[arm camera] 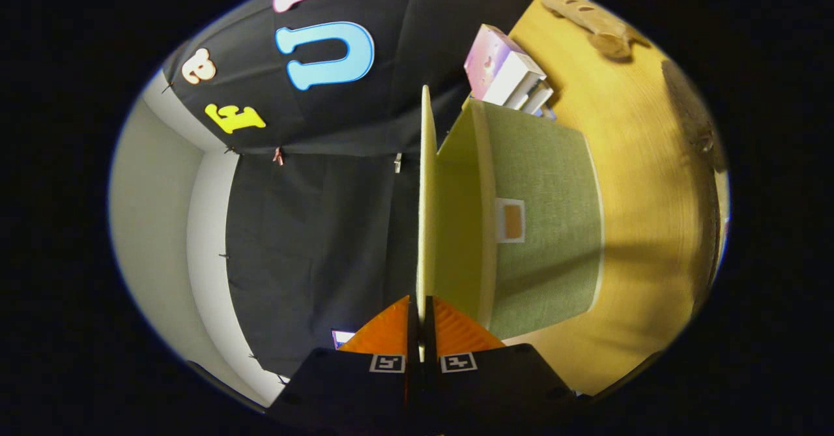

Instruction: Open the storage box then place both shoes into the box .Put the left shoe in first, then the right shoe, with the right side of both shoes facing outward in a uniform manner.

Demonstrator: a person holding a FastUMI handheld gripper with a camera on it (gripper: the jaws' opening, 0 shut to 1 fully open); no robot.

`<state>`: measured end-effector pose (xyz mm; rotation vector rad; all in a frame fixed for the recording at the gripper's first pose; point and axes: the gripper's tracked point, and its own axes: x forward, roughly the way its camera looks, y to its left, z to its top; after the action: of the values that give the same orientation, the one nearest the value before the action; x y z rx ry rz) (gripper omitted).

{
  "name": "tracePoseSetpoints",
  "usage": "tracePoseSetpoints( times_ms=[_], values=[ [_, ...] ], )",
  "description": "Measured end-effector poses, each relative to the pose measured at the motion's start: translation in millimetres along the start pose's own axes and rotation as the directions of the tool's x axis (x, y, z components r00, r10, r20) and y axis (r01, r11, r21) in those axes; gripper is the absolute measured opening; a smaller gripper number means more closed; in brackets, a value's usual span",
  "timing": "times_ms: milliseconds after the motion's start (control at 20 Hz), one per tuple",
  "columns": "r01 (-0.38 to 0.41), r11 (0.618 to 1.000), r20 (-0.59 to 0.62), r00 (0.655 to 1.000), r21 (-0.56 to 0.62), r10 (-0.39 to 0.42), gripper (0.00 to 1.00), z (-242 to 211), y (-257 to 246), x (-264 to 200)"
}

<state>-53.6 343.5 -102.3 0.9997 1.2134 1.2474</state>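
My gripper (419,307) is shut on the thin pale lid (426,195) of the green fabric storage box (544,227). The view is rolled on its side. I see the lid edge-on, running straight ahead from between my fingers and lifted away from the box body, so a yellow-green inner face (456,227) shows in the gap. The box stands on a wooden table (645,182) and has a small label holder (511,221) on its side. Beyond the box lie a tan shoe (589,14) and a darker shoe (692,113), both on the table.
A stack of books (511,74) stands just past the box, between it and the booth's black cloth wall (326,227). A pale wall and corner (163,227) lie off to the far side of the cloth.
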Motion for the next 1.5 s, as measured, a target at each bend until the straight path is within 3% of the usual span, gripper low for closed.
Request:
tracePoseSetpoints(
  times_ms=[300,650,1000,1250,1450,1500],
  values=[
    [0.067,0.99,-0.014,0.997,-0.124,-0.07,0.05,3,66,31],
    [0.163,0.939,-0.016,0.984,-0.304,-0.176,0.05,-20,147,123],
    [0.265,0.909,0.013,0.961,-0.322,-0.276,0.05,-54,151,234],
    [0.282,0.898,-0.003,0.954,-0.338,-0.301,0.05,-65,137,282],
    [0.282,0.883,0.009,0.954,-0.376,-0.301,0.12,-62,132,293],
    [0.292,0.873,0.018,0.951,-0.391,-0.309,0.29,-59,129,291]
  ],
)
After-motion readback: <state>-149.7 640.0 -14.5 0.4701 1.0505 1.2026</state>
